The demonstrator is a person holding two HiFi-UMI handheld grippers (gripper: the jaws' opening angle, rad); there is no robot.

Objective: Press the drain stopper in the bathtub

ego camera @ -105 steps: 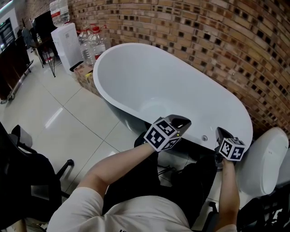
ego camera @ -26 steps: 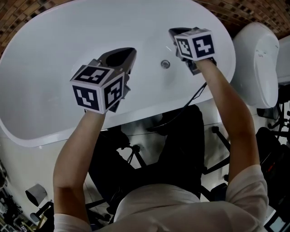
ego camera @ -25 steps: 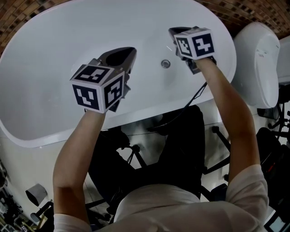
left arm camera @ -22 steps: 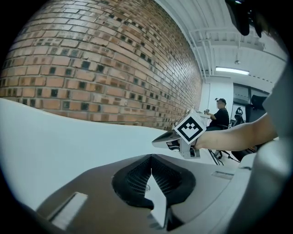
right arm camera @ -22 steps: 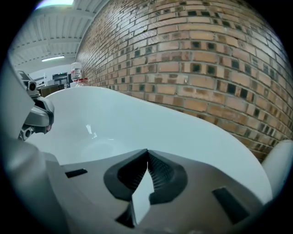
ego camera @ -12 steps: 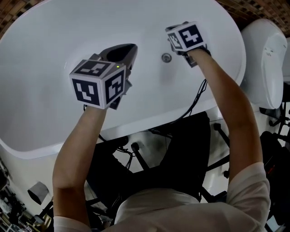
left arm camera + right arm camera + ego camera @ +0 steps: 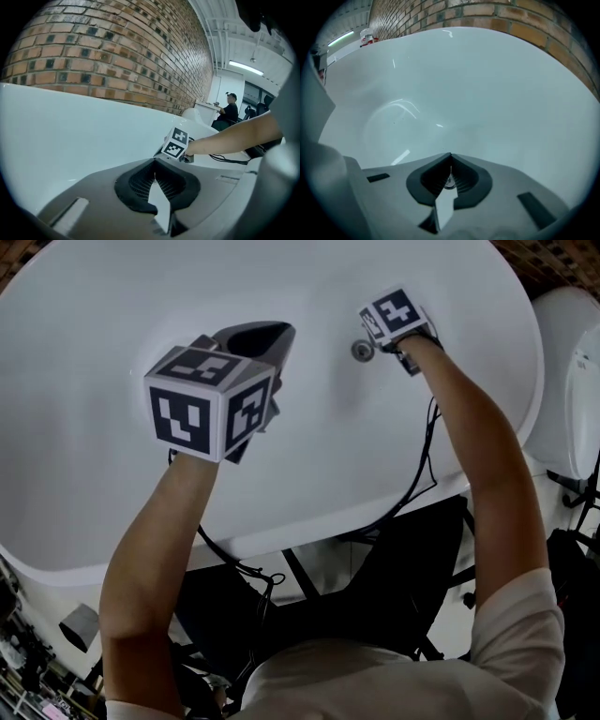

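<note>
Chrome, small and round: that's the drain stopper (image 7: 362, 350), set in the white inner surface of the bathtub (image 7: 319, 456). Right beside the stopper is the right gripper (image 7: 450, 156), its marker cube (image 7: 394, 313) just up and to the right of the stopper in the head view. The jaws are pressed together with nothing held between them. Through the dark notch behind the tips, in the right gripper view, a little metal disc peeks out, so the stopper lies straight along the jaw line. Whether the tips are touching it, I can't tell from here.

Well to the left of the stopper, the left gripper (image 7: 154, 162) hangs over the tub. Its jaws are shut tight too, and it is empty. Its big checkered cube (image 7: 211, 401) sits nearer the person than the stopper does. From the left gripper view you look across the tub towards the stopper's side and catch the right cube and the bare forearm (image 7: 225, 138) behind it.

Further out from the stopper, black cables (image 7: 424, 474) trail from the right wrist down over the tub's near rim. A white rounded fixture (image 7: 574, 381) stands past the tub's end, to the right of the stopper. A brick wall (image 7: 117, 56) runs behind the tub on the far side. Way off beyond the stopper's end of the room, a person (image 7: 229, 110) sits at a desk.
</note>
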